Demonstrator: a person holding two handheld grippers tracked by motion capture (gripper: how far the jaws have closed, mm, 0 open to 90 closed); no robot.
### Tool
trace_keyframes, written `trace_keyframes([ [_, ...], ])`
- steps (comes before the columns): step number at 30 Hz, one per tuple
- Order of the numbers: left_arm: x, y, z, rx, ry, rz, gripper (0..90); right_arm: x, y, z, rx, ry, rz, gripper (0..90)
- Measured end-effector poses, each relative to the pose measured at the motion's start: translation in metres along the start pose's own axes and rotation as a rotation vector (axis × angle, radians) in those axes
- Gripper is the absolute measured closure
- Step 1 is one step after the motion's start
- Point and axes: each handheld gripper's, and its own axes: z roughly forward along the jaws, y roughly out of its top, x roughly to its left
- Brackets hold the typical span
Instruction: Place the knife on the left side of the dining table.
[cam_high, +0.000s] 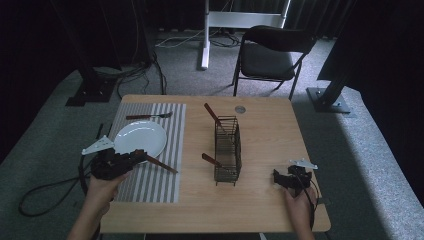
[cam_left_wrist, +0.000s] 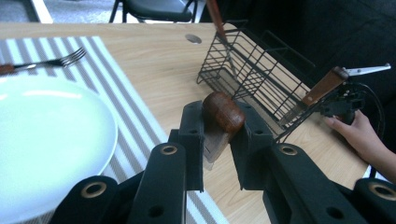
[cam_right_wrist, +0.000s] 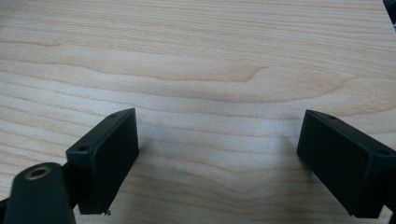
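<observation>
Over the striped placemat (cam_high: 150, 150) near the bench's (cam_high: 265, 210) left edge, seen from the high view, the left claw (cam_high: 134, 158) holds a wooden-handled utensil (cam_high: 161, 164), probably a knife, whose far end points toward the wire cutlery basket (cam_high: 227, 150) at mid-bench. A white plate (cam_high: 140, 138) lies on the mat just beside the claw, and a fork (cam_high: 148, 116) lies beyond the plate toward the far edge. Two more wooden handles stick out of the basket. The right claw (cam_high: 286, 180) rests low near the bench's near right corner, well apart from everything.

In the left gripper view, the jaws are clamped on the utensil's rounded brown handle (cam_left_wrist: 223, 111), with the plate (cam_left_wrist: 51, 140) at the left and the basket (cam_left_wrist: 261, 74) ahead.

In the right gripper view, the jaws stand wide apart over bare wood (cam_right_wrist: 210, 70), holding nothing.

The step looks like laying the place setting: the utensil is out of the basket and waits to be put down. The next move calls for lowering it flat onto the mat beside the plate's rim, then letting go. No brand, label or writing can be read.
</observation>
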Motion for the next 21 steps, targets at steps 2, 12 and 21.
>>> trace_keyframes([
  [2,0.002,-0.004,-0.003,0.000,0.010,-0.002,75.6,0.000,0.000,0.000,0.000,0.000,-0.001,12.0],
  [12,0.010,-0.020,-0.007,0.019,0.017,-0.027,75.6,0.000,0.000,0.000,0.001,0.000,-0.001,11.9],
  [21,0.024,-0.034,-0.007,0.023,0.012,-0.096,75.8,0.000,0.000,0.000,0.001,0.000,0.001,11.9],
])
